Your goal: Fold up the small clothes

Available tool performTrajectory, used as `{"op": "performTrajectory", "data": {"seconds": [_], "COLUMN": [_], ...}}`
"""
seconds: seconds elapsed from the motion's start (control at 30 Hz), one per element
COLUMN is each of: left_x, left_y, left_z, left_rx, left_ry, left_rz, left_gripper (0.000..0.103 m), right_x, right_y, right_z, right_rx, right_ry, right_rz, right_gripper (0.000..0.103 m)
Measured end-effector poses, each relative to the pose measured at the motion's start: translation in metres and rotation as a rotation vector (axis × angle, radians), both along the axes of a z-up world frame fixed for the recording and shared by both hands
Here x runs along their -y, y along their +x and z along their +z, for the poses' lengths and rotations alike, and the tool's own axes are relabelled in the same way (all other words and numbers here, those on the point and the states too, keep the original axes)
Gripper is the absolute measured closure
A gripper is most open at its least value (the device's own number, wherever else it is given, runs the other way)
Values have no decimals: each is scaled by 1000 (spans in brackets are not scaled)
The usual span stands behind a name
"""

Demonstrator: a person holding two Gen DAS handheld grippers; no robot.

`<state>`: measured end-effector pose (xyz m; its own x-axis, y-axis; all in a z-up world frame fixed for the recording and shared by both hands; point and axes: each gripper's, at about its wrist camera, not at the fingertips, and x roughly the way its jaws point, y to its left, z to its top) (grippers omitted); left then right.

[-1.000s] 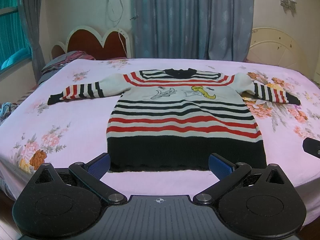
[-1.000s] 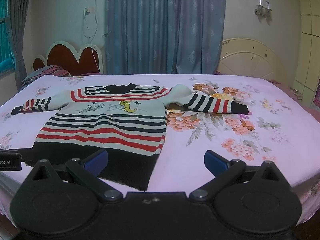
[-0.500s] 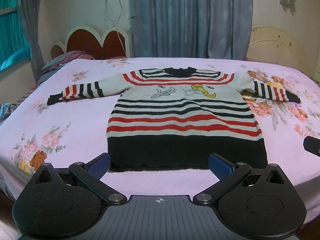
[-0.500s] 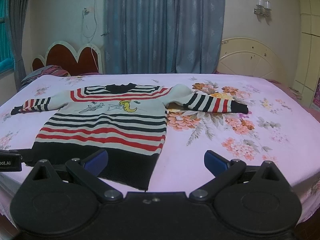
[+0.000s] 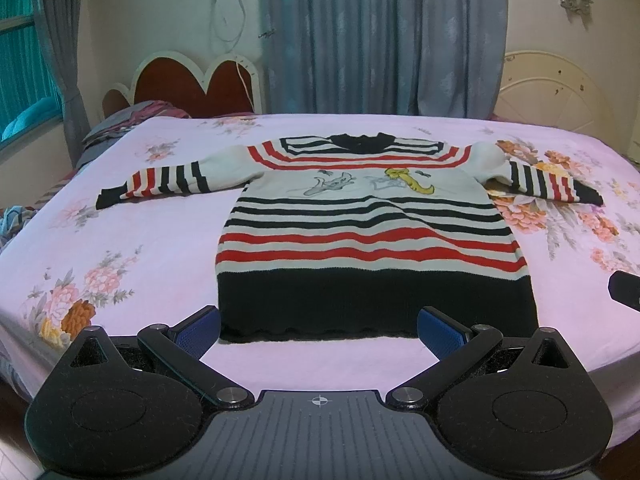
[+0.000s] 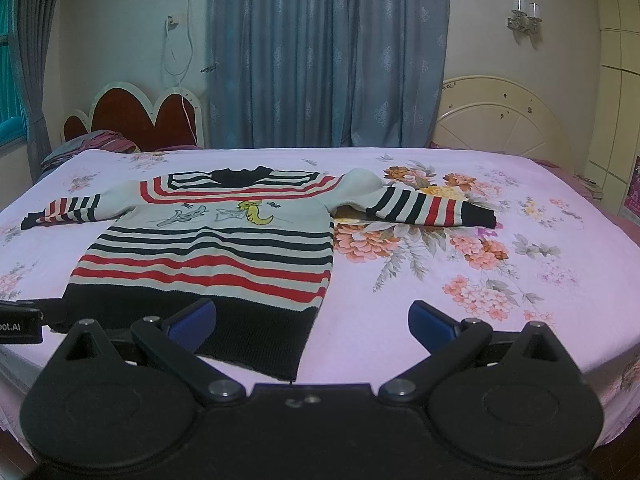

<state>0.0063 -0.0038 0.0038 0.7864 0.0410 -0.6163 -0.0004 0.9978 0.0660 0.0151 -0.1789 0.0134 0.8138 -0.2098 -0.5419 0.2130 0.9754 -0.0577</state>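
Observation:
A small striped sweater (image 5: 368,236), white with black and red bands and a black hem, lies flat and face up on the bed, both sleeves spread out. It also shows in the right wrist view (image 6: 212,248). My left gripper (image 5: 319,330) is open and empty, just short of the sweater's black hem. My right gripper (image 6: 312,322) is open and empty, over the hem's right corner near the bed's front edge. Its tip shows at the right edge of the left wrist view (image 5: 626,290).
The bed (image 5: 120,240) has a pink flowered sheet. A red scalloped headboard (image 5: 188,88) and pillows stand at the far left, a cream headboard (image 6: 500,116) at the far right. Blue curtains (image 6: 328,52) hang behind.
Both views have risen very slightly; the sweater lies as before and both grippers stay open.

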Motion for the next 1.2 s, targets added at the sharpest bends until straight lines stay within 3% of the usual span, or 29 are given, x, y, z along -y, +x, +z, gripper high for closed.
{"op": "performTrajectory", "data": {"seconds": [1.2], "left_x": [3], "left_y": [-5], "left_z": [-2], "left_rx": [-4], "left_ry": [-3], "left_rz": [9], "left_gripper": [0], "right_x": [5], "right_y": [3], "right_z": [-4], "right_rx": [-4], "right_ry": [-7], "right_rz": [-11], "right_gripper": [1]}}
